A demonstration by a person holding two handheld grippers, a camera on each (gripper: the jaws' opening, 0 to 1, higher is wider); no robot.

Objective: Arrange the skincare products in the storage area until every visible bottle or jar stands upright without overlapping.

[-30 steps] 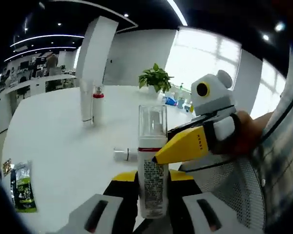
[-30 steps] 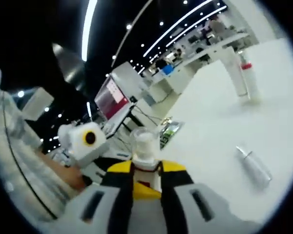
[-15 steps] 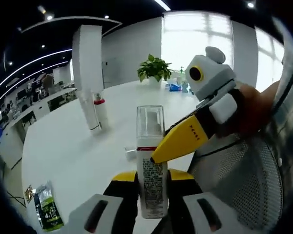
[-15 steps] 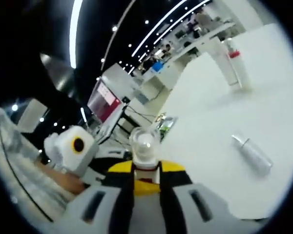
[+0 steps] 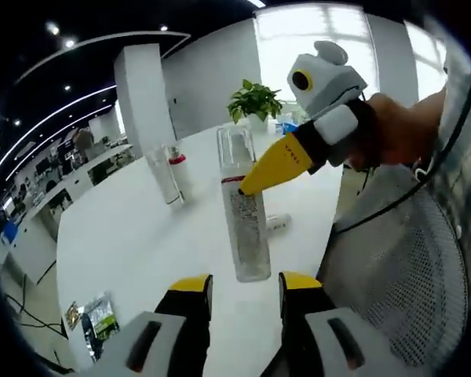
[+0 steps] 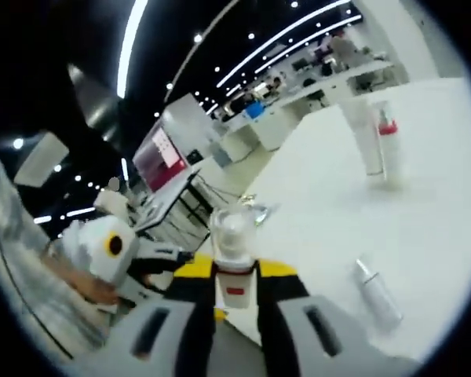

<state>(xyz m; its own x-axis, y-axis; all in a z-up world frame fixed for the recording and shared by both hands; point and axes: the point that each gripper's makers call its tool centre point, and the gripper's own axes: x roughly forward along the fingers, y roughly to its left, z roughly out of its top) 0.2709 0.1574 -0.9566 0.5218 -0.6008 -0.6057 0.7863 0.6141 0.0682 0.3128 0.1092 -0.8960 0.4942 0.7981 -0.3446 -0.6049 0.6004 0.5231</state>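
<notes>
**A:** Left gripper view status: pump bottle (image 5: 245, 212) upright on white table (image 5: 133, 243), near its edge. Right gripper (image 5: 247, 187) clamped on bottle's neck. Left gripper (image 5: 243, 289) spread apart, just short of bottle base, not touching.

**B:** Remaining?

**A:** Two tall bottles (image 5: 170, 171) upright, well apart from it. Small tube (image 6: 377, 292) lying flat on table, needs standing. Roughly halfway.

**B:** Obstructions?

**A:** Green packet (image 5: 98, 316) near table edge, potted plant (image 5: 255, 100) far back. Neither in path.
</notes>
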